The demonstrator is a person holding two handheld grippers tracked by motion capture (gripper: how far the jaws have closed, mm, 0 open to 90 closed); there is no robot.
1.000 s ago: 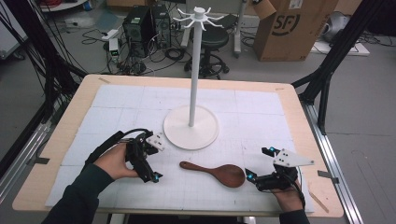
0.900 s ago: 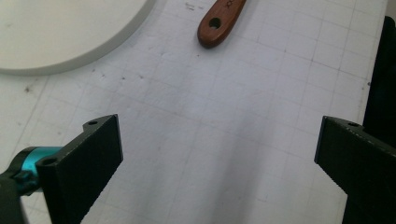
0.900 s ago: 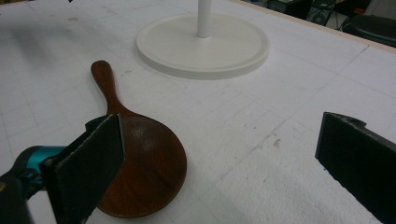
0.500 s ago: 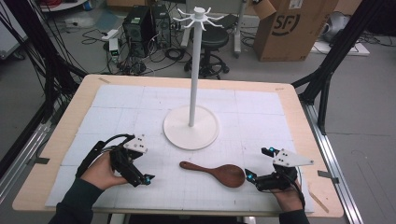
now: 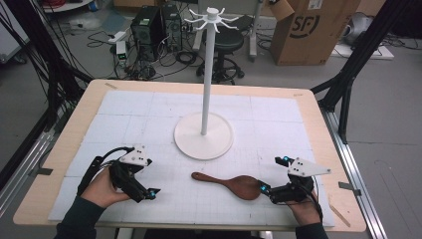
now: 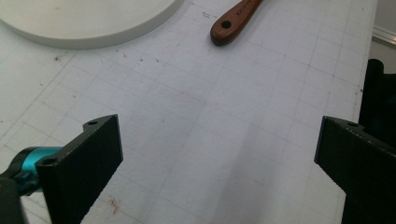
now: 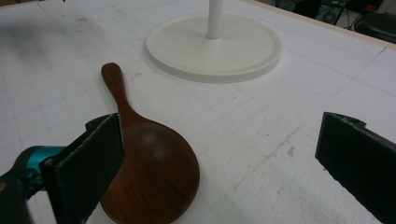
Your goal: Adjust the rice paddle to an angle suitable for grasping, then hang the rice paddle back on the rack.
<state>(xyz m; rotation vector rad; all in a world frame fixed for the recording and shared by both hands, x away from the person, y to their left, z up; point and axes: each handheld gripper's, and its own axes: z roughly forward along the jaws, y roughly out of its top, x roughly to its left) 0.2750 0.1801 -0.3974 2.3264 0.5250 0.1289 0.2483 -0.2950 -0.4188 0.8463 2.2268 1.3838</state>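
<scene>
**Materials and surface finishes on the table**

The dark brown wooden spoon point(image 7: 149, 172) is seen to be smooth, with a soft sheen on its bowl. The white round-based stand point(image 5: 203, 134) appears smooth and matt, like painted metal or plastic. The white gridded mat point(image 5: 278, 124) looks matt, faintly rough and scuffed with small dark marks. The light wooden table point(image 5: 84, 117) rim is matt. The black jaws of the right gripper point(image 7: 219, 163) look like matt plastic.
</scene>
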